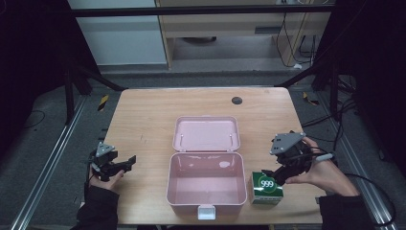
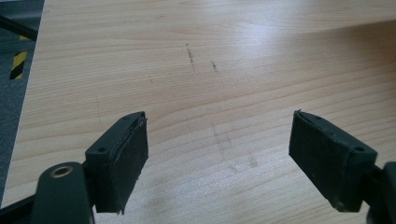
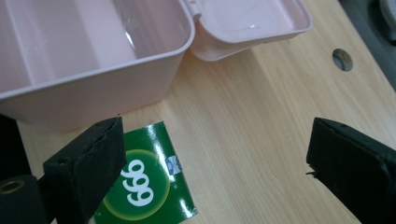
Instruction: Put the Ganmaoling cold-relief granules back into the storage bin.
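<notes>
Currently, the scene is laid out as follows.
Work in hand: a green carton (image 1: pixel 267 188) looks meant for the pink box (image 1: pixel 207 186); this is judged from the open lid and the tongs brought over the carton.
Green carton: it lies flat on the worktop (image 1: pixel 143 120), just beside the box's wall at 3 o'clock, marked "999". It has not yet been lifted.
Pink box: it is set at the middle of the worktop with its lid (image 1: pixel 206 133) folded back toward 12 o'clock, so the inside is left free for loading from above.
Right tongs (image 1: pixel 276 176): held wide open over the carton, with nothing gripped. In the right gripper view one pad (image 3: pixel 88 165) is seen over the carton's edge, the other (image 3: pixel 355 163) over bare wood.
Left tongs (image 1: pixel 125 163): parked at 9 o'clock from the box, spread wide and empty, probably kept out of the way.
</notes>
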A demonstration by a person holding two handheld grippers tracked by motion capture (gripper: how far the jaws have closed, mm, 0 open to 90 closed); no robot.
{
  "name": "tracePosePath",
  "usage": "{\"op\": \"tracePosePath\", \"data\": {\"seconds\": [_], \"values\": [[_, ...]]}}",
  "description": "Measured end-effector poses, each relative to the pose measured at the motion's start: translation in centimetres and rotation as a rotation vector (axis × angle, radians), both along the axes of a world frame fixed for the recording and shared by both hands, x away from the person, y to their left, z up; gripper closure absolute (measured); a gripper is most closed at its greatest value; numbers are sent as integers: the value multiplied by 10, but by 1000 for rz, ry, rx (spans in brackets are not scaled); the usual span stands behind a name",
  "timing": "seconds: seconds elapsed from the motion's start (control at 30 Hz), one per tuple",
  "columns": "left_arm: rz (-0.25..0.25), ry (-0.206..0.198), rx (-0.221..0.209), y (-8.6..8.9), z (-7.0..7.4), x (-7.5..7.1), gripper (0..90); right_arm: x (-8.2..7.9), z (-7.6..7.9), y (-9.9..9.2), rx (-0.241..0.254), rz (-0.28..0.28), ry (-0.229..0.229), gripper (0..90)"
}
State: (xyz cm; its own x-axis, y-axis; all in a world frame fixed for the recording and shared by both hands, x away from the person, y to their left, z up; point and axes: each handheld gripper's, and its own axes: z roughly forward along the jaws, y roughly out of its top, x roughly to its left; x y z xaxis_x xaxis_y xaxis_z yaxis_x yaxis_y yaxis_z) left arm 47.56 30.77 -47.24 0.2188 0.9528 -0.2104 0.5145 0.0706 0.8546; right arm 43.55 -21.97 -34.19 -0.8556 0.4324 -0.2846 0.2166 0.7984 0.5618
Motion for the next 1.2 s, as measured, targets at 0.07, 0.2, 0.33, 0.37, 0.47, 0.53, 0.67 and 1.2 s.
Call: {"op": "tracePosePath", "data": {"seconds": [0.07, 0.2, 0.33, 0.37, 0.47, 0.53, 0.67, 1.2], "values": [[-1, 1, 0, 0, 0, 0, 188, 0, -3, 1, -23, 19, 14, 51], [-1, 2, 3, 0, 0, 0, 189, -1, -7, 2, -50, 43, 42, 51], [-1, 1, 2, 0, 0, 0, 189, -2, -10, 4, -63, 50, 58, 51], [-1, 1, 2, 0, 0, 0, 189, -2, -11, 4, -68, 54, 61, 51], [-2, 1, 2, 0, 0, 0, 189, -3, -15, 5, -86, 64, 84, 49], [-2, 1, 3, 0, 0, 0, 189, -3, -18, 6, -98, 65, 93, 47], [-2, 1, 3, -1, 0, 0, 189, -3, -23, 7, -113, 81, 116, 41], [-5, 3, 13, -1, 0, 0, 188, -6, -47, 14, -196, 137, 208, 30]]}}
